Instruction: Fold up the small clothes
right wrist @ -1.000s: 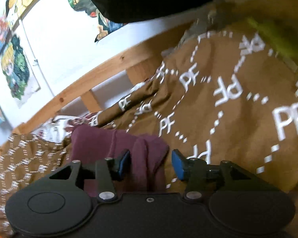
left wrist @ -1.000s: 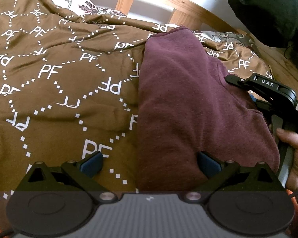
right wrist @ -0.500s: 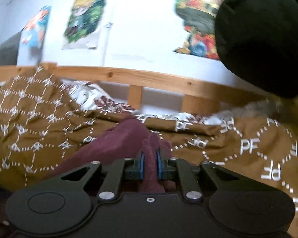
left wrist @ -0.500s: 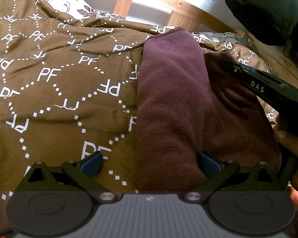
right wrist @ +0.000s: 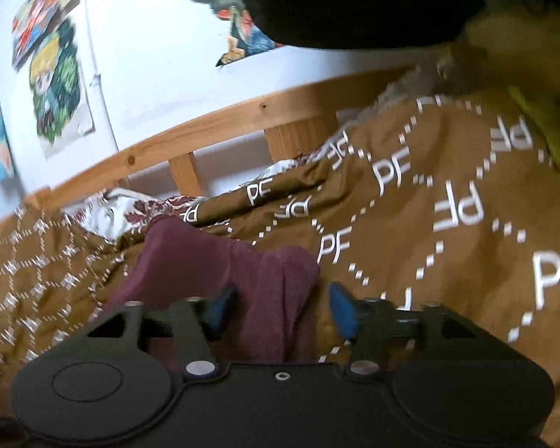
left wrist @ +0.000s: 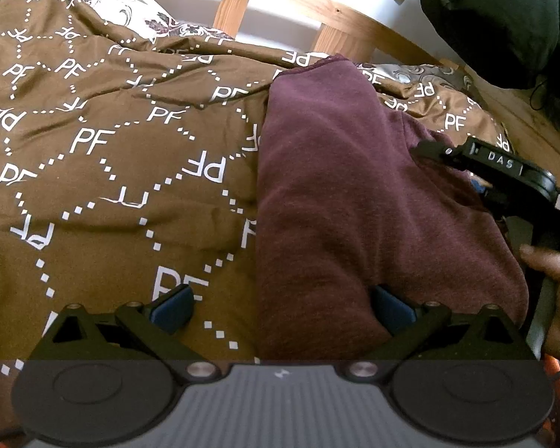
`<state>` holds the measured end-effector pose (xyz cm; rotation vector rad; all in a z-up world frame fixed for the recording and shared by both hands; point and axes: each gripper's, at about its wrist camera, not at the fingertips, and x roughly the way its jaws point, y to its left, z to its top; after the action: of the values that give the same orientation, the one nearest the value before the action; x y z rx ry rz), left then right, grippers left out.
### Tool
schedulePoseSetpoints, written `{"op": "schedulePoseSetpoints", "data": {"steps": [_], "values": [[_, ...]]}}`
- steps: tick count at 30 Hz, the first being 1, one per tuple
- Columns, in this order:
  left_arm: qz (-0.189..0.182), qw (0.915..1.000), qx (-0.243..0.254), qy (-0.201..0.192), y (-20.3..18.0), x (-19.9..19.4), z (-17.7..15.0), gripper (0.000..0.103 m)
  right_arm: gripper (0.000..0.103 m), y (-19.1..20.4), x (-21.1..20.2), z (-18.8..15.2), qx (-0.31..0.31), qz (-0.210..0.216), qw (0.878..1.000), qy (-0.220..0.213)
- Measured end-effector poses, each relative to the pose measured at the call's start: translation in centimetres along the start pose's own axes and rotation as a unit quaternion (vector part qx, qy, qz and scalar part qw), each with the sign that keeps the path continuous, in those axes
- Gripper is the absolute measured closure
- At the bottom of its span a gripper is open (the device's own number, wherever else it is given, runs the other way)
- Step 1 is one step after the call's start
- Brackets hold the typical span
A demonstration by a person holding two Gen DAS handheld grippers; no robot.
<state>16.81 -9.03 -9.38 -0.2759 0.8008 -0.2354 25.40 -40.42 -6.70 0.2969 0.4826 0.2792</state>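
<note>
A maroon garment [left wrist: 347, 194] lies folded lengthwise on a brown bedspread printed with white "PF" letters [left wrist: 104, 186]. My left gripper [left wrist: 282, 311] is open and low over the garment's near left edge; its right pad rests on the cloth. My right gripper [right wrist: 282, 308] is open, with a bunched fold of the maroon garment [right wrist: 242, 272] lying between its blue pads. The right gripper's black body [left wrist: 504, 171] shows in the left wrist view at the garment's right edge, held by a hand [left wrist: 558, 287].
A wooden bed rail [left wrist: 317, 11] runs along the back against a white wall with posters [right wrist: 56, 78]. A black bundle of cloth [left wrist: 504, 18] sits at the back right. A patterned white pillow [left wrist: 138, 11] lies by the rail.
My right gripper was shut on the garment's fold half a second ago and has opened, letting it go. It has dropped back toward the garment's right edge. My left gripper has stayed put.
</note>
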Motion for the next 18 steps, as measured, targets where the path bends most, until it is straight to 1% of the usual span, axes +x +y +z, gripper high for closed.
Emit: {"op": "schedulePoseSetpoints", "data": {"steps": [2,3,7,10,12,15,16,17,18], "values": [[-0.002,1.0000,0.000,-0.003,0.07,-0.03,-0.07,0.000,0.030,-0.51,0.41,-0.33,0.018,0.012,1.000,0.010],[-0.003,1.0000,0.000,-0.005,0.11,-0.05,-0.09,0.000,0.029,-0.64,0.43,-0.53,0.022,0.018,1.000,0.009],[-0.008,1.0000,-0.002,-0.005,0.37,-0.10,-0.11,0.000,0.017,-0.42,0.40,-0.75,0.015,0.036,0.999,0.009],[-0.012,0.9999,-0.003,-0.005,0.52,-0.12,-0.10,0.000,0.016,-0.08,0.49,-0.86,0.009,0.033,0.999,0.009],[-0.013,0.9999,-0.003,-0.006,0.58,-0.17,-0.12,0.000,0.018,0.01,0.55,-0.81,0.011,0.027,1.000,0.010],[-0.012,0.9999,-0.003,-0.006,0.56,-0.15,-0.09,0.000,0.023,-0.13,0.55,-0.81,0.018,0.023,1.000,0.011],[-0.012,0.9999,-0.003,-0.006,0.56,-0.17,-0.10,0.000,0.031,-0.17,0.61,-0.81,0.020,0.021,0.999,0.013],[-0.012,0.9999,-0.003,-0.006,0.56,-0.17,-0.10,0.000,0.044,-0.20,0.70,-0.84,0.023,0.020,0.999,0.017],[-0.012,0.9999,-0.003,-0.006,0.57,-0.18,-0.09,0.000,0.048,-0.27,0.89,-0.93,0.029,0.023,0.999,0.024]]}}
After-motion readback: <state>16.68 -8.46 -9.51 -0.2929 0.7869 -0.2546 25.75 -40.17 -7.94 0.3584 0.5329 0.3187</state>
